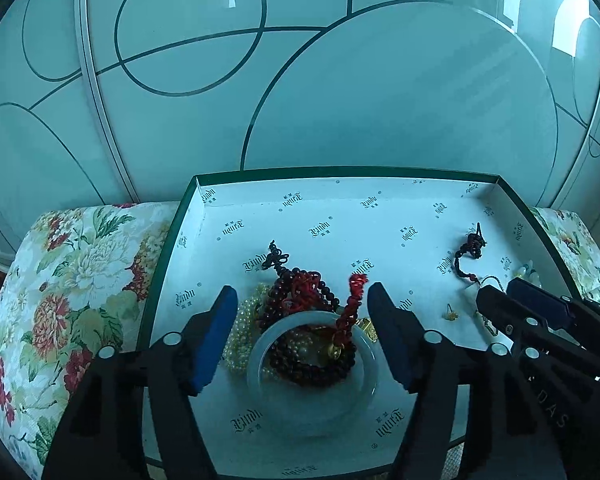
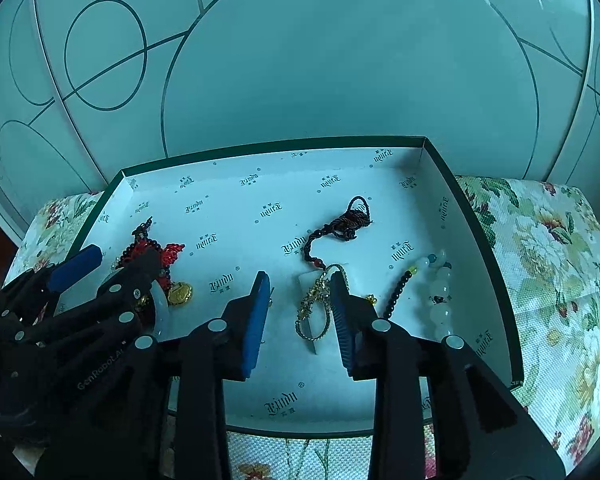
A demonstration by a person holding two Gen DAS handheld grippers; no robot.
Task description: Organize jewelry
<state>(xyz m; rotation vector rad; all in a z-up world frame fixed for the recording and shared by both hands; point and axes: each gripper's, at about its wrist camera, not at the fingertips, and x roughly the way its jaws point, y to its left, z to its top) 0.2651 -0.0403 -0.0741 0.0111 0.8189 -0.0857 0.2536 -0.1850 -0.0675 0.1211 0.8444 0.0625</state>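
Both wrist fisheyes look steeply down and forward along their own fingers, close over the shallow box [image 1: 512,196] [image 2: 466,196]. Left view covers the box's left half, right view its right half. Shared: box floor, the dark beaded cord [image 1: 470,250] [image 2: 340,226], each other's gripper.

Both grippers tilt steeply downward, side by side. The left gripper [image 1: 302,300] has its blue-padded fingers [image 1: 216,332] spread wide, nothing pressed between the pads. Just to its right, the right gripper [image 2: 300,292] sits with its own fingers [image 2: 258,320] parted more narrowly, pads facing each other and clear of any grip. From the left wrist view, the right gripper's black linkage crosses in close at the lower right, the two tools nearly flank to flank.
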